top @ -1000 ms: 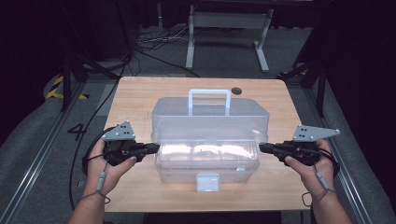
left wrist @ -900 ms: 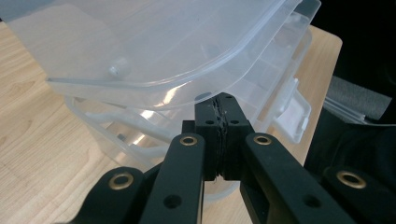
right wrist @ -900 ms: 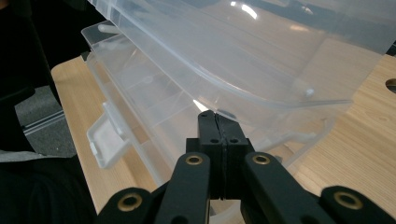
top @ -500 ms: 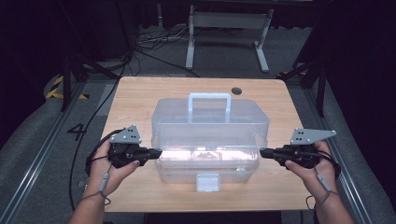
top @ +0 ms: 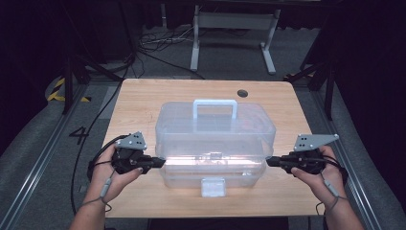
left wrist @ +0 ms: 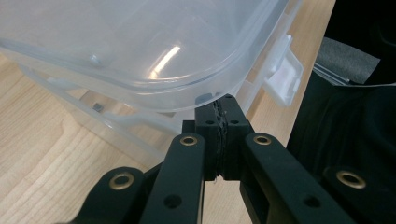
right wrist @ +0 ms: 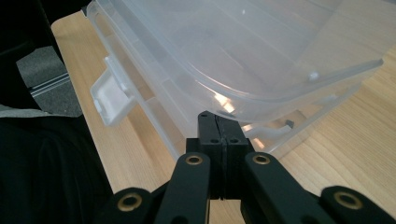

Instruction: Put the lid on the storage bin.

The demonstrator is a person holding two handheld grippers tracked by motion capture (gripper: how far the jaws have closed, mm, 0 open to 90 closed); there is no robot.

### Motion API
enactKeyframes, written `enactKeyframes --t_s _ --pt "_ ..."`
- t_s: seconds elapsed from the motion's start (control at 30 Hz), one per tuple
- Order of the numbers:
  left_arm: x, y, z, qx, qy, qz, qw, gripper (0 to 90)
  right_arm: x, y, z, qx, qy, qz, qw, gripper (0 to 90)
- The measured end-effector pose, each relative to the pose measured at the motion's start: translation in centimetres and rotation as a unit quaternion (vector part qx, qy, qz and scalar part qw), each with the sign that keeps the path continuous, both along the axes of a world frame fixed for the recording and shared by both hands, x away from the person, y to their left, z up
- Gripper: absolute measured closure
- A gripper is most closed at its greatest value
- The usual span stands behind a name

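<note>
High view: cables (top: pixel 158 45) behind table (top: pixel 143 103).

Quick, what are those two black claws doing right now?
Left gripper: shut, tip under the lid edge.
Right gripper: shut, likewise.

- High view: above the near edge, facing forward and down over the whole wooden table (top: pixel 143 103);
- Both gripper views: close, low, facing inward at the clear plastic box (top: pixel 215 139) (left wrist: pixel 140 51) (right wrist: pixel 261 51), the part they share.
</note>
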State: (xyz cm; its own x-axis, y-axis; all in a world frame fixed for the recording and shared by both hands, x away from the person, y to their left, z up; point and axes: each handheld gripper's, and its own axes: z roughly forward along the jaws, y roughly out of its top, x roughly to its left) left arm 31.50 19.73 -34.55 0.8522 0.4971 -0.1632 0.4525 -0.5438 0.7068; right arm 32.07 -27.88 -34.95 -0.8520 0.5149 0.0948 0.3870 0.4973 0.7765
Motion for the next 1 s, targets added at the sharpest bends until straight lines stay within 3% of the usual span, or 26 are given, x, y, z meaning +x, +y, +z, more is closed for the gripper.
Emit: enactKeyframes --t_s 0.3,0.73,1.0 --pt "-0.1 0.3 -0.1 0.005 0.013 0.000 0.9999 88.2 -0.1 0.0 -0.2 -0.015 0.005 0.006 0.9999 90.0" --pt "0.3 1.2 -0.8 0.009 0.021 0.021 0.9995 88.1 0.1 -0.4 -0.7 -0.031 0.013 -0.002 0.9994 90.0" --pt "0.4 1.1 -1.3 0.021 0.033 0.016 0.9991 88.0 0.2 -0.4 -0.9 -0.044 0.021 0.000 0.9988 90.0"
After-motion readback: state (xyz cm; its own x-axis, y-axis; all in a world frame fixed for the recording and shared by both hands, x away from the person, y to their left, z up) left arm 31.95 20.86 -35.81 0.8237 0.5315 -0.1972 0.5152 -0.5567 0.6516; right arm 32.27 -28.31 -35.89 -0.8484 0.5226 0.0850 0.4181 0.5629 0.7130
